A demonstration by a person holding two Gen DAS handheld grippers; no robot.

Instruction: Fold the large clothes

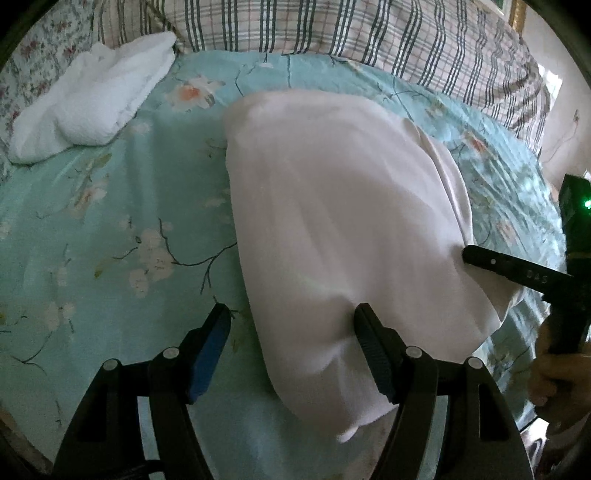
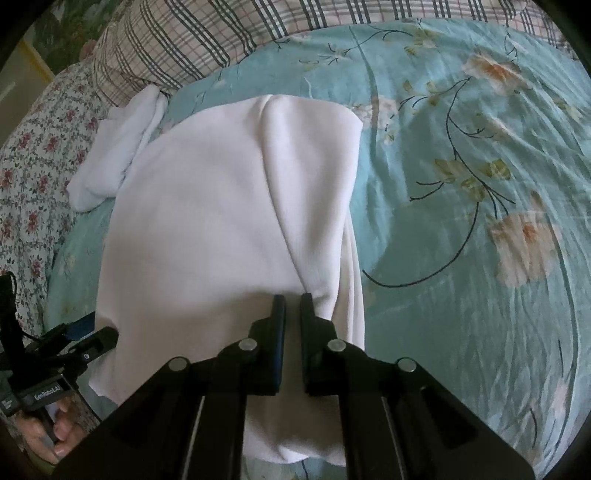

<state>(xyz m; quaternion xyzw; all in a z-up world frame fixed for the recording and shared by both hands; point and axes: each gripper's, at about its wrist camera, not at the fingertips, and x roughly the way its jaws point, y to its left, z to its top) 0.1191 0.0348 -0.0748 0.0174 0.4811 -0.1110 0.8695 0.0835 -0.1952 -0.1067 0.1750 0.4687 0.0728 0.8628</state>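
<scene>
Spread across the bed is a teal floral sheet [image 1: 110, 229], with plaid bedding [image 1: 369, 29] bunched along the far side. On it lies the white garment [image 1: 332, 206], already doubled into a long, narrow panel, probably so it can be folded across next. The left gripper [image 1: 291, 314] stands with jaws wide, one finger on the bare sheet and one on the cloth, straddling the near left edge without pinching it. The right gripper [image 2: 291, 299] has its jaws nearly together on the garment's near right side; whether fabric is caught between them I cannot tell. A folded white towel [image 1: 88, 99] sits well apart, seemingly set aside.
</scene>
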